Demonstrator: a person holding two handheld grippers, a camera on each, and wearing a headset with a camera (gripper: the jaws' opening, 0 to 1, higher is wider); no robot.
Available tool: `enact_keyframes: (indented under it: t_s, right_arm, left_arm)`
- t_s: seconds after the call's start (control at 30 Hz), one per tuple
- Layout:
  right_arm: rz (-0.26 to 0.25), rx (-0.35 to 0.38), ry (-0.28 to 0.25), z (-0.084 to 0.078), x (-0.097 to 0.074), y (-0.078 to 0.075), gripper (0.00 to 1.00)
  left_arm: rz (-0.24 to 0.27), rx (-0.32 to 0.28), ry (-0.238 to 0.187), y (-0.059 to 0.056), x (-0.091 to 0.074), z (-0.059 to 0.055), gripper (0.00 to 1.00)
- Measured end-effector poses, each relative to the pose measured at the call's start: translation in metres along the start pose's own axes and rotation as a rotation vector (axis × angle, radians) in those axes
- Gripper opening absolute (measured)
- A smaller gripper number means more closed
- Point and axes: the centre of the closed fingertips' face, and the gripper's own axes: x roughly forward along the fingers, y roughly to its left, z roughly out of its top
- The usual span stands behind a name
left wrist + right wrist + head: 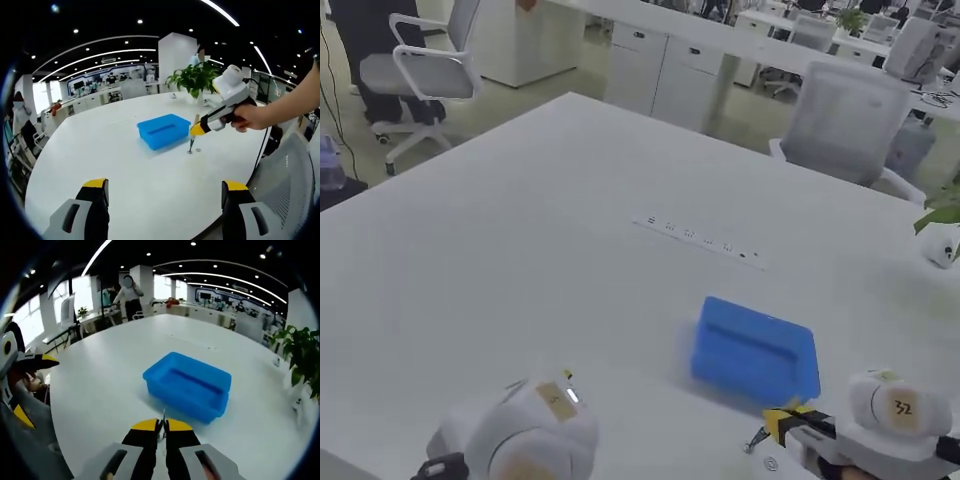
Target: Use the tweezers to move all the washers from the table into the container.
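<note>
The left gripper view gives the side-on look at the work: the right gripper, held in a hand, points a pair of tweezers steeply down so that the tips meet the white table just beside a small washer; whether the tips touch the washer is too fine to tell. The blue container sits just beyond, near the tweezers but apart from them. That view also shows the left gripper with its own jaws spread wide, holding nothing and hanging over bare table near the edge. In the right gripper view the right gripper has its jaws pressed together on the thin tweezers, which run forward toward the near wall of the container; the tips and the washer are hidden below the jaws here. The head view places both grippers at the near edge of the table, the left gripper well apart from the container, the right gripper just in front of its near corner.
</note>
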Motion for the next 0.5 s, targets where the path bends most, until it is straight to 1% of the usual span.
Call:
enact_keyframes:
  t_s: [0.07, 0.17, 0.3, 0.43, 0.5]
  right_arm:
    - [0.0, -0.004, -0.007, 0.0002, -0.0004, 0.0, 0.01]
    - [-0.001, 0.04, -0.005, 0.0007, -0.0011, -0.0024, 0.01]
    - [0.005, 0.072, -0.002, -0.0005, -0.0019, -0.0025, 0.0]
    - [0.007, 0.099, 0.025, 0.0008, -0.0007, -0.0057, 0.0]
    - [0.012, 0.112, 0.028, 0.001, 0.0002, -0.0071, 0.0]
  left_arm:
    - [-0.003, 0.0, 0.001, -0.0004, 0.0002, -0.0002, 0.96]
    - [-0.006, 0.002, 0.002, -0.0012, 0.0003, -0.0006, 0.96]
    - [-0.008, 0.01, 0.006, -0.0021, 0.0007, -0.001, 0.96]
    - [-0.008, 0.014, 0.01, -0.0022, 0.0007, -0.0016, 0.95]
    - [-0.007, 0.014, 0.012, -0.002, 0.0009, -0.0019, 0.95]
